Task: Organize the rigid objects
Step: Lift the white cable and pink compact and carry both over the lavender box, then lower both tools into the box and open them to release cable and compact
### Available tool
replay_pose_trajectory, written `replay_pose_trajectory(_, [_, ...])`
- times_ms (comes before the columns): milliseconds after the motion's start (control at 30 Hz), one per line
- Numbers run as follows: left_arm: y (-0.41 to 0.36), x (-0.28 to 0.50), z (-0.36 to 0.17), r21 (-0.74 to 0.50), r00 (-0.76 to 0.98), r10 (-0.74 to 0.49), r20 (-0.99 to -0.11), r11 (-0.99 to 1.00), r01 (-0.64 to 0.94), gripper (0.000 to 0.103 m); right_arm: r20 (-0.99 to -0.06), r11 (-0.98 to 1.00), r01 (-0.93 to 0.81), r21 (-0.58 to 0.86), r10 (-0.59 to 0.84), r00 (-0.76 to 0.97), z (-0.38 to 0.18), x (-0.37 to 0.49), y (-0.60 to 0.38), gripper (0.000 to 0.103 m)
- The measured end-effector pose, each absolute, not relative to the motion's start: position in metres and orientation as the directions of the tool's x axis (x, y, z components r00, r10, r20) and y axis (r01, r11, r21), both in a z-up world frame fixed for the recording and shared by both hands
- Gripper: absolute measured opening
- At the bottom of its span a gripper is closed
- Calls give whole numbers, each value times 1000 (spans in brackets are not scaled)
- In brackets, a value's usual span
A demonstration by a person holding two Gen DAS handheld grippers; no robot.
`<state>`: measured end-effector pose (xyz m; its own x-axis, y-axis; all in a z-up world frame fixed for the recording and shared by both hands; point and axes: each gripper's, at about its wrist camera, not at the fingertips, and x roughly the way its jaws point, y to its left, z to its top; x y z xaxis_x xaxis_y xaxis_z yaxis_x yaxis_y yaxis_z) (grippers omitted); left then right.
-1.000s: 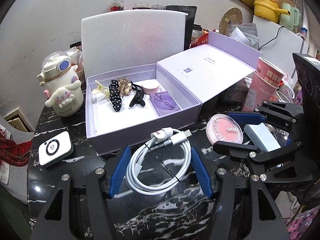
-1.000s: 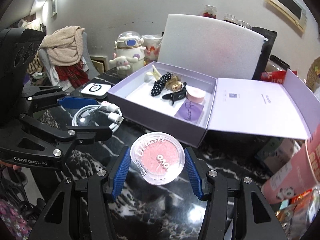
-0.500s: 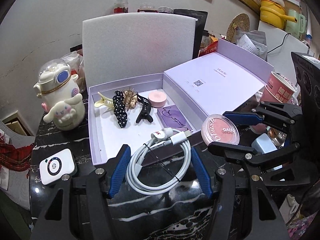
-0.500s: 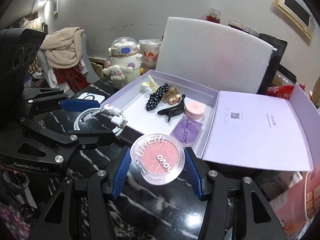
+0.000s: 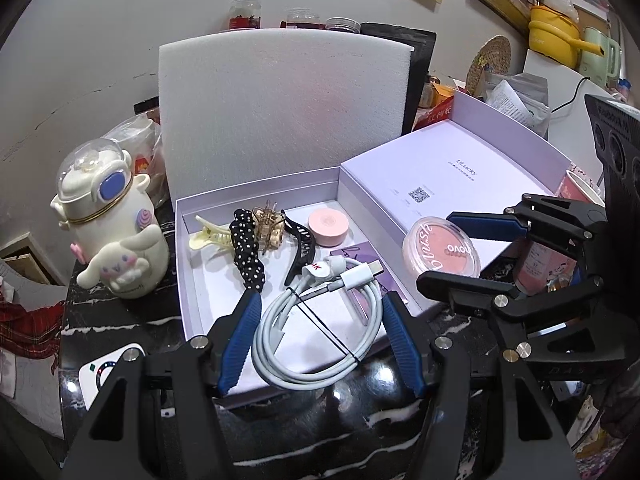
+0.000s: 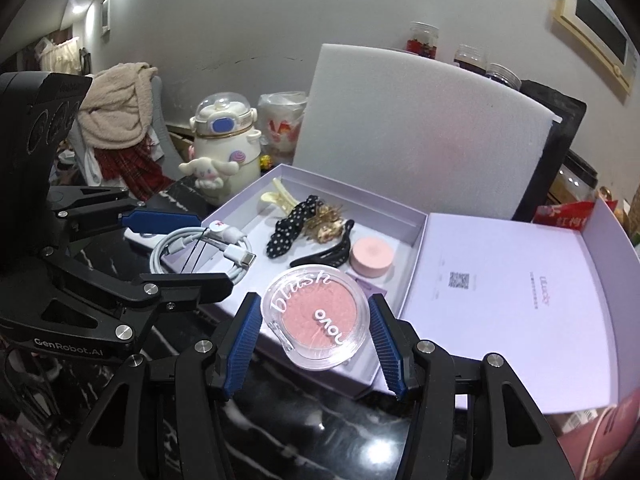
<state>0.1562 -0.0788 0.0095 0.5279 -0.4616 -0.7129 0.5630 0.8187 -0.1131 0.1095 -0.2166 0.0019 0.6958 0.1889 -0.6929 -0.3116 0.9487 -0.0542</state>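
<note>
My left gripper (image 5: 320, 340) is shut on a coiled white charging cable (image 5: 320, 332) and holds it over the front edge of the open lilac box (image 5: 188, 300). My right gripper (image 6: 316, 340) is shut on a round pink blush compact (image 6: 316, 320) and holds it above the box's front right corner (image 6: 360, 380). The compact also shows in the left wrist view (image 5: 440, 250), and the cable in the right wrist view (image 6: 200, 252). Inside the box lie a cream clip (image 5: 210, 236), a polka-dot scrunchie (image 5: 248, 256), a gold clip (image 5: 268, 228), a black clip (image 5: 298, 256) and a pink round case (image 5: 328, 226).
The box lid (image 5: 448, 184) lies open to the right, a grey foam sheet (image 5: 280, 108) stands behind. A white character bottle (image 5: 112, 232) stands left of the box, a white power bank (image 5: 104, 372) at front left, pink cups (image 5: 556, 256) at right. The table is black marble (image 5: 360, 420).
Both grippers have risen and moved forward with their loads, from over the table in front of the box to over its front edge.
</note>
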Motion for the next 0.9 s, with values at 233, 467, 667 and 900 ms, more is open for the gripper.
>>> replay_pose_trajectory(233, [-81, 182, 9, -105, 530, -450, -719, 824, 557, 62, -688, 946, -314, -83, 173, 705, 4, 134, -221, 54])
replay_pose_trajectory(467, [-85, 208, 7, -94, 534, -438, -723, 828, 553, 62, -686, 944, -318, -84, 177, 706, 4, 160, -226, 54])
replay_pose_trajectory(667, [-90, 230, 4, -83, 536, -430, -727, 829, 553, 62, -689, 943, -322, -84, 179, 702, 0, 179, -229, 54])
replay_pose_trajectory(900, [-96, 253, 1, -69, 545, -415, -728, 836, 544, 62, -696, 943, -323, -77, 181, 695, -3, 203, -234, 54])
